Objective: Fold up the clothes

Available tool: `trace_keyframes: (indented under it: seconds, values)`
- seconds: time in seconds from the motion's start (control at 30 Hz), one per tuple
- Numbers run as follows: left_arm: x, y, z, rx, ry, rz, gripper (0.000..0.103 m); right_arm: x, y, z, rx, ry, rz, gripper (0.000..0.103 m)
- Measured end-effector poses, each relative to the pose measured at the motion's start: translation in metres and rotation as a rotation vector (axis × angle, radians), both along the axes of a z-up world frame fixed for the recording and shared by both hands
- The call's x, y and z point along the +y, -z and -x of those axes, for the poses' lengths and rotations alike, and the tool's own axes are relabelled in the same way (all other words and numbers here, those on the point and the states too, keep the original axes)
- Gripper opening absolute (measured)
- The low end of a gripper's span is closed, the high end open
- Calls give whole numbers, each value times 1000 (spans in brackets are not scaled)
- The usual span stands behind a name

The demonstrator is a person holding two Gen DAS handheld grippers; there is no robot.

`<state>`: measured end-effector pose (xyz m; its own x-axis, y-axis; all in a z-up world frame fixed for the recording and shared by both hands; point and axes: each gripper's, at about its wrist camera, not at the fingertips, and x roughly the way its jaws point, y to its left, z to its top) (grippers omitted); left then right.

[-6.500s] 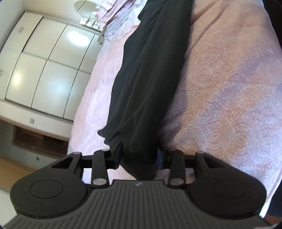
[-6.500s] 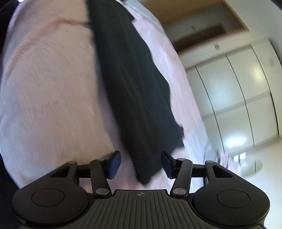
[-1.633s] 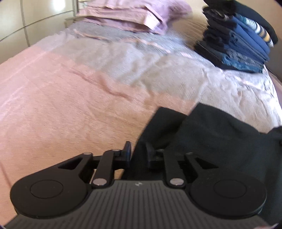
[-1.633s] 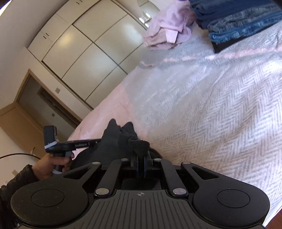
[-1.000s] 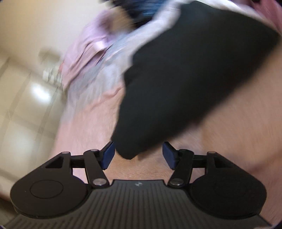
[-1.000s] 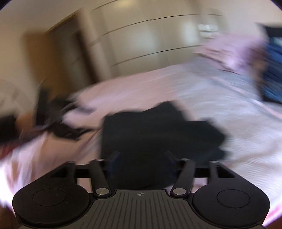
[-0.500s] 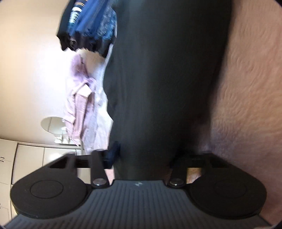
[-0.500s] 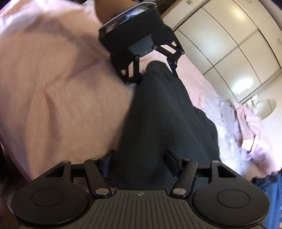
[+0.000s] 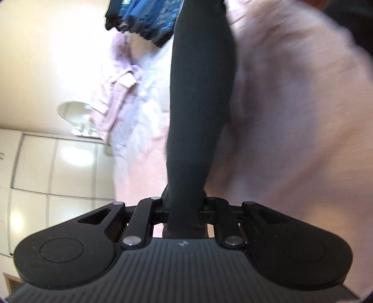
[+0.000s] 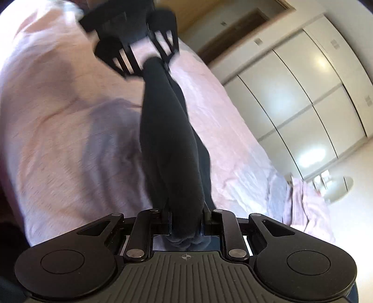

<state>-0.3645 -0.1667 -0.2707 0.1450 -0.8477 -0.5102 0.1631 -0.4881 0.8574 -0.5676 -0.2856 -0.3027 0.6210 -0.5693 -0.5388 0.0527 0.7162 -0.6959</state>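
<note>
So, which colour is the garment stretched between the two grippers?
Black garment, plain, no pattern visible; the right wrist view shows it best.

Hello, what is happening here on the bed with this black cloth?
A person is folding clothes with a hand-held gripper in each hand. The left gripper and the right gripper are each closing on one end of a black fabric garment, which is stretched between them above the pink textured bedspread. A stack of folded blue clothes and a pink crumpled garment lie further along the bed.
</note>
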Motion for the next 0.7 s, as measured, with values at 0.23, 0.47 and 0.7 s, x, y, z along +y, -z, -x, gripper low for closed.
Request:
trace_keyframes:
  seconds: [0.23,0.47,0.7]
  values:
    - [76,39,60,68,0,-137,18,25,63,47,87,52,-56,19]
    - [78,-12,17,355,-170,-211,30,9,54,90,9,235,-129,19]
    - [52,-68,-58,828,-442,-191,41,-42,10,121,-303,402,-407,58]
